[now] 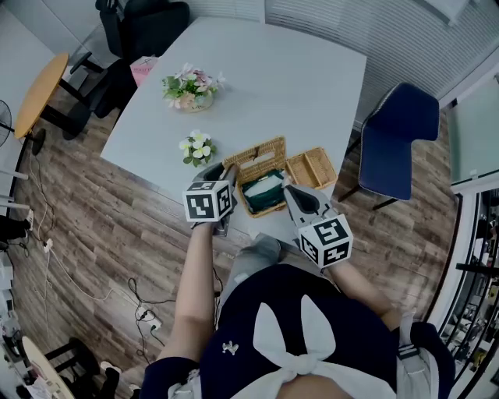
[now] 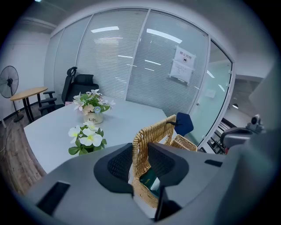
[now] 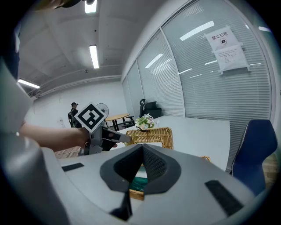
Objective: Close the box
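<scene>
A wicker box (image 1: pixel 251 209) stands at the near edge of the white table (image 1: pixel 265 78), with green contents (image 1: pixel 263 189) inside. Its lid (image 1: pixel 256 153) stands raised at the far side. My left gripper (image 1: pixel 226 175) is at the lid's left end. In the left gripper view the lid's woven edge (image 2: pixel 139 151) sits between the two pads, with the left gripper (image 2: pixel 140 160) shut on it. My right gripper (image 1: pixel 287 189) hovers at the box's right rim. Seen from the right gripper view, the right gripper (image 3: pixel 142 147) has its tips together and nothing between them, and the lid (image 3: pixel 151 136) rises beyond.
A smaller wicker basket (image 1: pixel 312 167) adjoins the box on the right. A small white flower bunch (image 1: pixel 196 148) lies left of it, and a potted bouquet (image 1: pixel 189 87) stands farther back. A blue chair (image 1: pixel 398 140) is at the table's right, a black chair (image 1: pixel 148 23) at the far left.
</scene>
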Available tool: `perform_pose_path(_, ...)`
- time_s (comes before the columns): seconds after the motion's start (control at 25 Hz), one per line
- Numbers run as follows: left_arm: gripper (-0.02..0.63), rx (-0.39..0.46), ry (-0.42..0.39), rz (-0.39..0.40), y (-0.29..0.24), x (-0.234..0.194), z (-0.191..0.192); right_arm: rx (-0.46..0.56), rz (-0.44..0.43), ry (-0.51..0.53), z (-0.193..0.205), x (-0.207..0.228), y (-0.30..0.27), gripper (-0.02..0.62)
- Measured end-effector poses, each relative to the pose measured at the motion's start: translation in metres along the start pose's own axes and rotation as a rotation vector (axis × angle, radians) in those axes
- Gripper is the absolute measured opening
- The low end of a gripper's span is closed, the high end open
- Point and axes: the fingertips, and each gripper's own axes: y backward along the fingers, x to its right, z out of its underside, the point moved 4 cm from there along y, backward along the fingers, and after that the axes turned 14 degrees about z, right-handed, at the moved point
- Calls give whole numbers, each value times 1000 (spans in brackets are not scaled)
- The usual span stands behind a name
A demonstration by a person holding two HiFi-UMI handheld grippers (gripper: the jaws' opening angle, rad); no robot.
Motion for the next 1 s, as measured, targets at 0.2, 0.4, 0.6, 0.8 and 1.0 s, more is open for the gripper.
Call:
perform_pose_path(0.2,117,-5,-21,-2,2,6,3,2,-1,-4,2,-2,4,3)
perform_pose_path(0.4,117,-10,-36,-1,4,9,4,1,1,-5,3,-2,6,3)
perform_pose_path(0.6,117,-21,-55,3,4,12,6,4,5,-13,5,-1,7,4)
perform_pose_path(0.8,117,-29,-68,7,7,16,7,2,5,-14,5,-3,11,5)
perform_pose_path(1.0,118,-34,-75,11,7,17,9,2,6,-16,6,-4,11,5)
